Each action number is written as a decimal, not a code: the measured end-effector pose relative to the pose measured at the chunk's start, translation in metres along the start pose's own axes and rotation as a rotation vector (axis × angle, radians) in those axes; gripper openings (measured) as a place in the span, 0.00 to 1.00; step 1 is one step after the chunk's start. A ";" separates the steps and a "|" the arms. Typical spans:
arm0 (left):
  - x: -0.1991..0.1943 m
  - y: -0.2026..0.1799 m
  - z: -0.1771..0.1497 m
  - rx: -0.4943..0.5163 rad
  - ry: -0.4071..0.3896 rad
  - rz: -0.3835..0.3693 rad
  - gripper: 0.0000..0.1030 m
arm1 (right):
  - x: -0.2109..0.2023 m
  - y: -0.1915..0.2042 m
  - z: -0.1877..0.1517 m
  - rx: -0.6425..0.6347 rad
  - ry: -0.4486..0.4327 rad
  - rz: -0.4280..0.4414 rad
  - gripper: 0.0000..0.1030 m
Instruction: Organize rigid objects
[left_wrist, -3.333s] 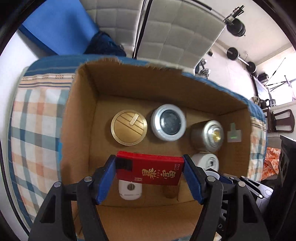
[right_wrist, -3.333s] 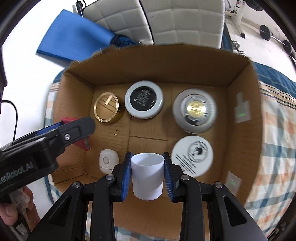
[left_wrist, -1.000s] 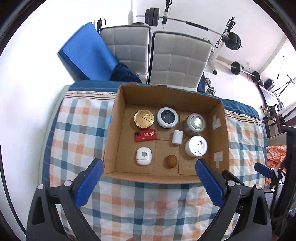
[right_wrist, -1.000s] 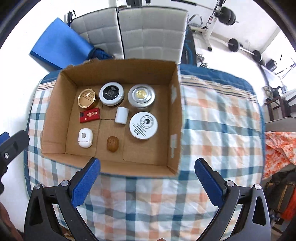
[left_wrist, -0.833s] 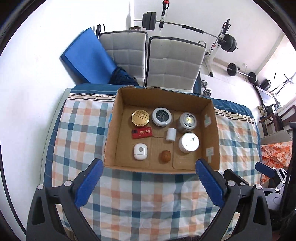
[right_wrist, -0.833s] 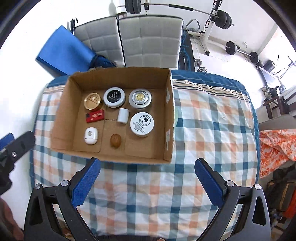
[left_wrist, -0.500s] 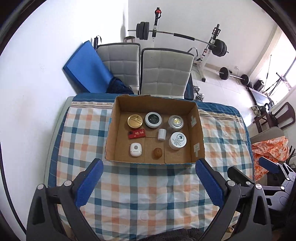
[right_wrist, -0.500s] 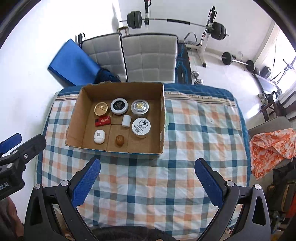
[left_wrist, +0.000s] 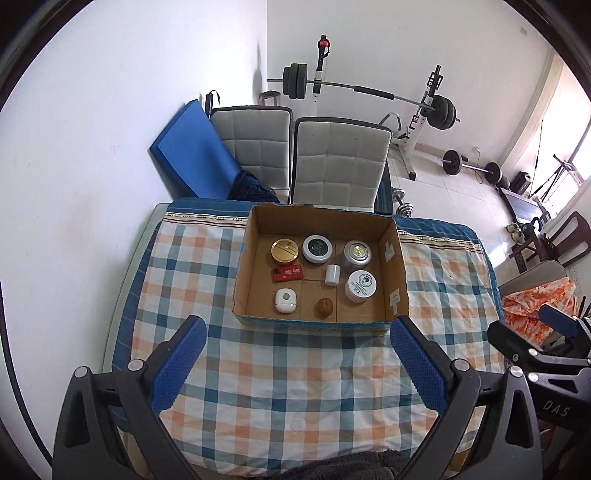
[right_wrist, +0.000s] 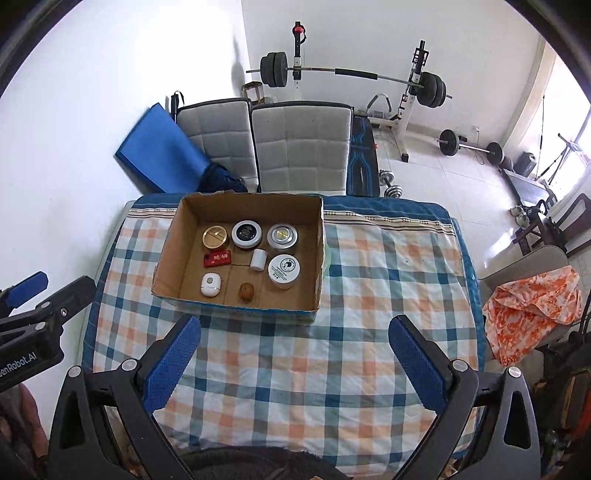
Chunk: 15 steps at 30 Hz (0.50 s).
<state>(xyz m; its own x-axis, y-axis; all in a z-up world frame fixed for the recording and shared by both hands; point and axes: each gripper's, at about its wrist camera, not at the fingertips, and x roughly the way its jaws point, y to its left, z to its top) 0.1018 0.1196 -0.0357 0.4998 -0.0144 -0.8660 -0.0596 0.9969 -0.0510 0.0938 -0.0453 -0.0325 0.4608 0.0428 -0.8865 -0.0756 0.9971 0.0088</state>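
both grippers held high and well back from the cardboard box; left gripper and right gripper with jaws wide, nothing between the pads. task items all inside the box, which sits on the far left part of the bench.

risks, judged: little left outside the box, so main hazard is disturbance on any return. thin corrugated walls, open top, torn front edge; a nudge from a jaw likely to slide the box on the loose checked cloth, which looks soft and liable to bunch. white cup upright, narrow, light plastic by appearance; easiest to tip against the white-lidded jar just beside it. walnut-like brown piece rounded, apt to roll.

materials: gold tin flat, brushed metal lid; dark-lidded jar and silver jar round, hard, glossy. red packet flat rectangular carton. white rounded case smooth plastic, pebble-shaped. jaw pads blue, dimpled rubber.
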 end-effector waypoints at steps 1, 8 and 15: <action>-0.002 0.000 -0.001 -0.001 0.000 0.003 0.99 | -0.002 0.000 0.000 0.001 -0.004 0.002 1.00; -0.009 0.000 -0.005 0.002 -0.009 0.002 0.99 | -0.007 0.001 0.000 -0.004 -0.008 0.001 1.00; -0.012 -0.001 -0.006 0.007 -0.016 0.011 0.99 | -0.013 0.002 0.000 0.002 -0.013 -0.001 1.00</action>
<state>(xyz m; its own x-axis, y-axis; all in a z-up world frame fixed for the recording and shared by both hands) 0.0906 0.1182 -0.0285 0.5128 -0.0021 -0.8585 -0.0591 0.9975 -0.0377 0.0875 -0.0442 -0.0211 0.4727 0.0428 -0.8802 -0.0737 0.9972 0.0089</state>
